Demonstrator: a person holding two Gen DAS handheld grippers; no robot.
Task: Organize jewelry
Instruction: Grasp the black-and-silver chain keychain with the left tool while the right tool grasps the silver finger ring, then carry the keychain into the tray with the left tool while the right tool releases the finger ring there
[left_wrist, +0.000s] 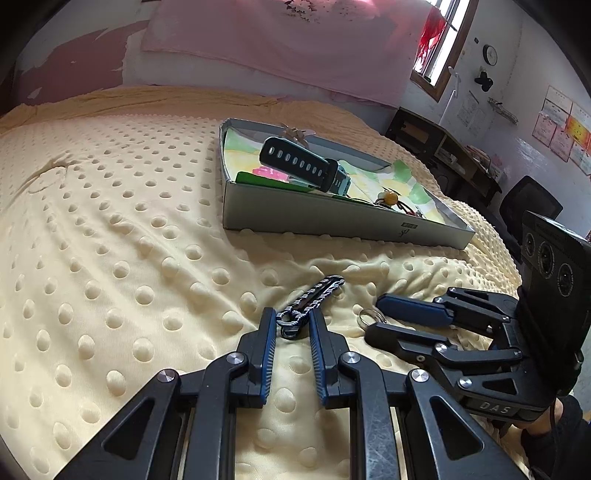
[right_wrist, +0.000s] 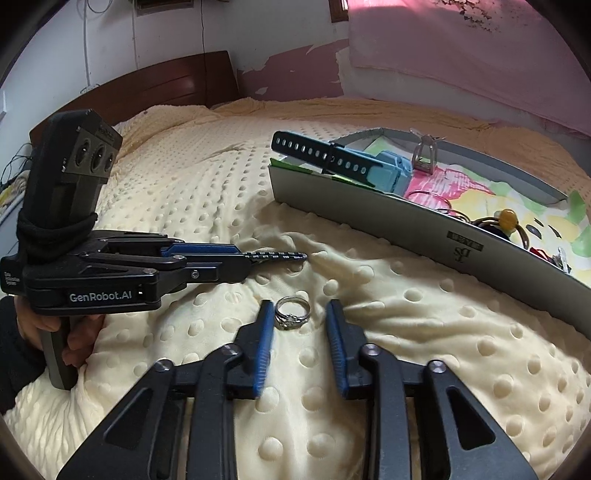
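Left gripper (left_wrist: 293, 323): fingers lie low on the blanket with a narrow gap between them; the near end of a braided black-and-white bracelet (left_wrist: 310, 299) sits in that gap, close beside the pads. Whether the pads actually press on it cannot be told from either view. The rest of the bracelet stretches forward, flat on the fabric.

Right gripper (right_wrist: 300, 314): fingers stand well apart, one on each side of a silver ring (right_wrist: 293, 312). The ring rests on the blanket, close against the left finger and clear of the right one.

The two grippers sit side by side, each held by a hand (right_wrist: 70, 332) in a dark sleeve.

Surface: cream dotted blanket (left_wrist: 110, 221) covering a bed.

Beyond both grippers stands a shallow grey box (right_wrist: 424, 236) lined with a colourful printed cloth. Inside it: a watch with a dark perforated strap and light-blue case (left_wrist: 314, 170), a hair tie with a yellow bead (right_wrist: 506, 218) and a clear hair clip (right_wrist: 424, 151).
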